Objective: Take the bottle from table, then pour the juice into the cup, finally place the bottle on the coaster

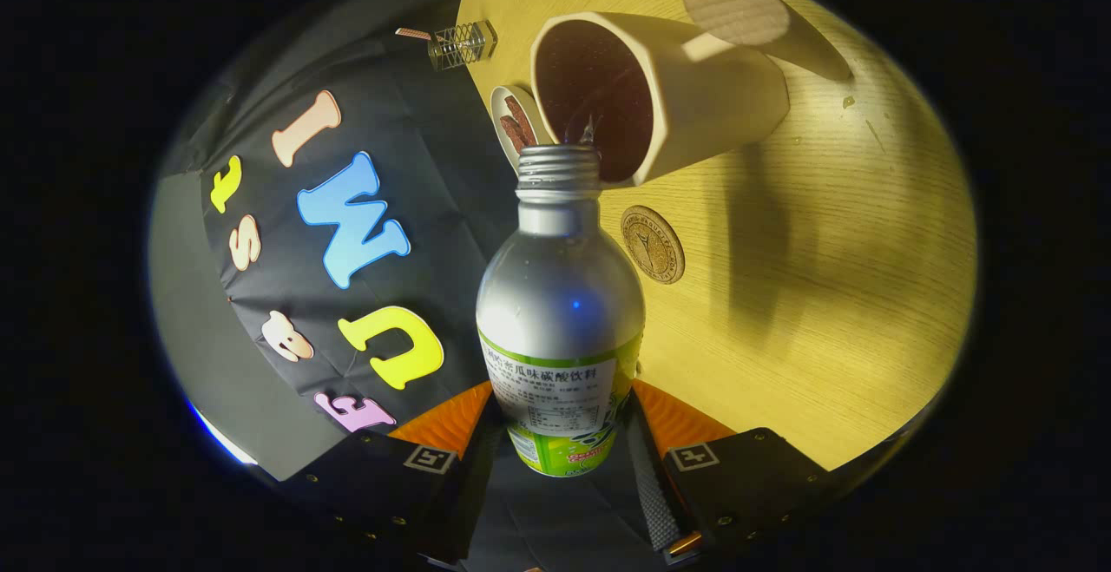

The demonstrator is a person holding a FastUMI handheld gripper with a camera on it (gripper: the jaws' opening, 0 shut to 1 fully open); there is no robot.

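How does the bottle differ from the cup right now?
The bottle is silver metal with a green label; the cup is plain cream. The bottle has a narrow threaded neck; the cup has a wide mouth and a handle. The bottle is clamped between the fingers of the gripper; the cup stands free on the wooden table. Shared: both are open-topped, and the bottle's mouth sits right at the cup's rim, where liquid is visible.

Wooden table (833, 294): cup (694, 95), round coaster (653, 244), small dish (512, 125), clear holder (463, 44).
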